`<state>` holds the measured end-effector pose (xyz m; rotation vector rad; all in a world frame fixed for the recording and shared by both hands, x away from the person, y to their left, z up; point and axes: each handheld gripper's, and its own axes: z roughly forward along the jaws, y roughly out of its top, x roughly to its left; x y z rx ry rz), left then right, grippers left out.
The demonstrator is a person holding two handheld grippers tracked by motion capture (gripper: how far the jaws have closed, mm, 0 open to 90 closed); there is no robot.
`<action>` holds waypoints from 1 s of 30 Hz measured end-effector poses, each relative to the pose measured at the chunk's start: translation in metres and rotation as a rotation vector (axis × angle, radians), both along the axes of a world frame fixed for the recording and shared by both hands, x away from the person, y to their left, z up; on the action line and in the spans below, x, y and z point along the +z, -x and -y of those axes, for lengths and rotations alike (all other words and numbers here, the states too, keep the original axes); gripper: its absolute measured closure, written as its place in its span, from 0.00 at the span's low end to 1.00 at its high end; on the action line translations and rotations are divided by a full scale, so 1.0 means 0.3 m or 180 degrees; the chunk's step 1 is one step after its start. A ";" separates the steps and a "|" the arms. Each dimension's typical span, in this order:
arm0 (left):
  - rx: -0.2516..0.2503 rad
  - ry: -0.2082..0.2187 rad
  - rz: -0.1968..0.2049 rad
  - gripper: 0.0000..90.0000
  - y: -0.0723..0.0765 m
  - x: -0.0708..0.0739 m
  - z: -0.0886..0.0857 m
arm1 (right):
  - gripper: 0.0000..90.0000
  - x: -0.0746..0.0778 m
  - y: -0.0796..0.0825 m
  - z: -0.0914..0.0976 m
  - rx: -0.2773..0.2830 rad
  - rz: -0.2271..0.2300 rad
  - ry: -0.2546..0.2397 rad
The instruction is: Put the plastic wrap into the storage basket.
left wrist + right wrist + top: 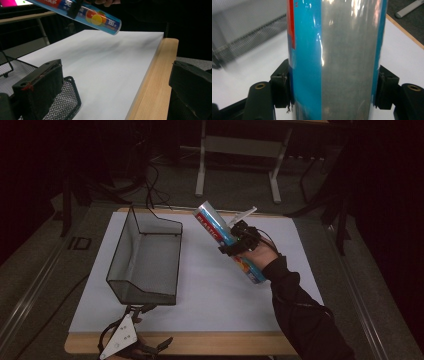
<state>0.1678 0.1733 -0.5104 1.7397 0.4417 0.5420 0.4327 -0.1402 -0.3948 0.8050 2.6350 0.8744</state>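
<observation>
Wrap roll (227, 241) is hanging tilted above the desk (210, 295), clamped in our right gripper (240, 241); our left gripper (131, 332) is gaping empty at the near edge beside the basket (145, 255).

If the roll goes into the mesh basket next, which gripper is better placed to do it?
Right, probably. The right gripper already clamps the roll above the table, beside the mesh basket. The left gripper waits open at the basket's near corner.

The right tool (239, 240) is raised over the desk (210, 285) at the end of a black-sleeved forearm (300, 310), its jaws clamped on a blue tube (227, 240). The left tool (131, 332) sits low at the near edge, jaws spread wide.
</observation>
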 end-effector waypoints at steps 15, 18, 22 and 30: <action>-0.0005 0.0020 0.0011 0.00 0.001 0.001 -0.005 | 0.36 0.110 0.010 -0.157 -0.0254 0.0176 -0.0687; -0.0008 0.0020 0.0009 0.00 0.002 0.001 -0.005 | 0.36 0.134 0.006 -0.182 -0.0319 0.0156 -0.0898; -0.0011 0.0022 0.0024 0.00 0.003 0.003 -0.006 | 0.36 0.159 0.000 -0.220 -0.0406 0.0101 -0.1116; -0.0023 0.0021 0.0031 0.00 0.005 0.003 -0.006 | 0.36 0.152 -0.015 -0.290 -0.0806 -0.0028 -0.1674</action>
